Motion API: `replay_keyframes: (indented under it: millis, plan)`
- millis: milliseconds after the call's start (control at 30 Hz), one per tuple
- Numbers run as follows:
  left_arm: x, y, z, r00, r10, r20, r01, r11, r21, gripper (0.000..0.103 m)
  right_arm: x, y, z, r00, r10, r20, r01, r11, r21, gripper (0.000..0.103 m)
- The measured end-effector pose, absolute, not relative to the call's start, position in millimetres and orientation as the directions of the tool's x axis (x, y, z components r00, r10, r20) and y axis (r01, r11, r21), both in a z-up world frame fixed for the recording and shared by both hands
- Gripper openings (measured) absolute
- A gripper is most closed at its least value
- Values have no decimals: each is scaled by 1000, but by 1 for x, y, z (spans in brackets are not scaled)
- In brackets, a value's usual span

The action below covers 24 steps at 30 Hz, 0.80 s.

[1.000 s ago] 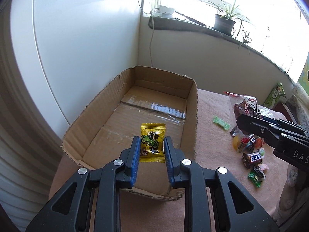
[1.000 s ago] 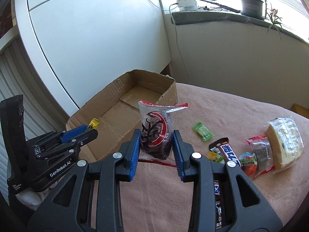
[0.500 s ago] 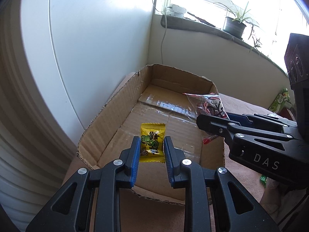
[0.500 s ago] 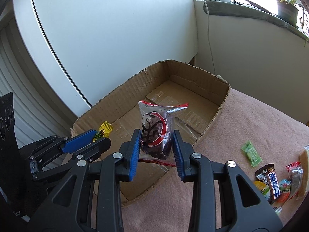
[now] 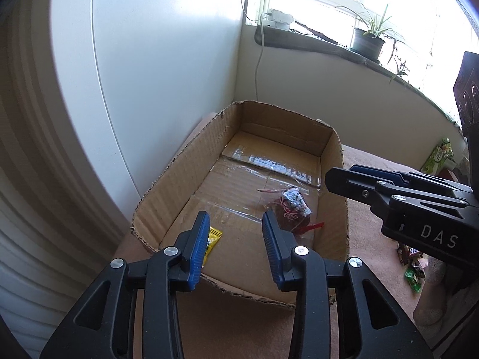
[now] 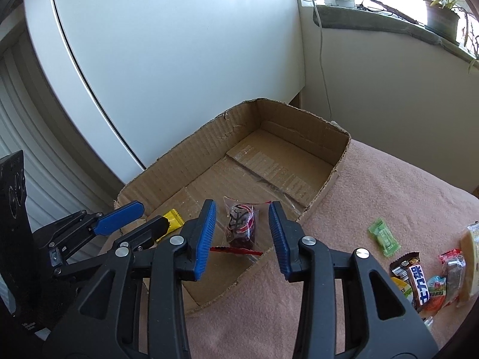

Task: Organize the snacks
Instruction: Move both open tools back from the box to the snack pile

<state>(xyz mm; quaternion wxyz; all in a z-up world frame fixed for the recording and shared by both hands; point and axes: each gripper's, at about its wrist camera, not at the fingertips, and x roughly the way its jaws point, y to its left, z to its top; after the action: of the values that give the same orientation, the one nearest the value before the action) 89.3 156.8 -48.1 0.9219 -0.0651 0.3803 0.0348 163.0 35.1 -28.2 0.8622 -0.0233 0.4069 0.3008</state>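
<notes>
An open cardboard box (image 5: 185, 179) (image 6: 167, 164) stands on a pink cloth. A yellow snack packet (image 5: 213, 239) (image 6: 172, 220) lies on the box floor near its front left corner. A clear bag of dark red snacks (image 5: 292, 206) (image 6: 241, 224) lies on the box floor by the right wall. My left gripper (image 5: 236, 243) is open and empty above the box's near end; it also shows in the right wrist view (image 6: 140, 218). My right gripper (image 6: 241, 233) is open and empty above the red bag; it also shows in the left wrist view (image 5: 341, 176).
Loose snacks lie on the cloth to the right of the box: a green candy (image 6: 384, 237), a chocolate bar (image 6: 414, 275) and several wrapped pieces (image 6: 449, 275). A white cabinet (image 6: 164, 45) stands behind the box. A windowsill holds a potted plant (image 5: 366, 40).
Both grippers opened. The yellow packet dropped from the left gripper and the red bag dropped from the right gripper; both now lie on the box floor.
</notes>
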Motion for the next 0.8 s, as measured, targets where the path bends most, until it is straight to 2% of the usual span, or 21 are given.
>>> replay_keyframes:
  millis: [133,267,500,567,800]
  plan:
    - [80,148,-42,716,3,-698,-93,991,-92,35,148,16,-19,511,496,-702,-523,827,203,39]
    - [69,134,-35,727,-6,-687,-71,994,-84,35,128,-16,-11,548,471,-691,-493,849,188,50]
    - [51,106,-24,739,-30,-673,-32,996,-79,35,90,-95,-9,601,409,-687,-404,897,180,53]
    - [49,96,-23,741,-49,-670,-9,997,-83,40,82,-117,-12,613,384,-691,-375,910,174,55]
    - [49,59,-31,723,-126,-679,86,992,-93,40,63,-176,-22,633,316,-707,-284,944,168,55]
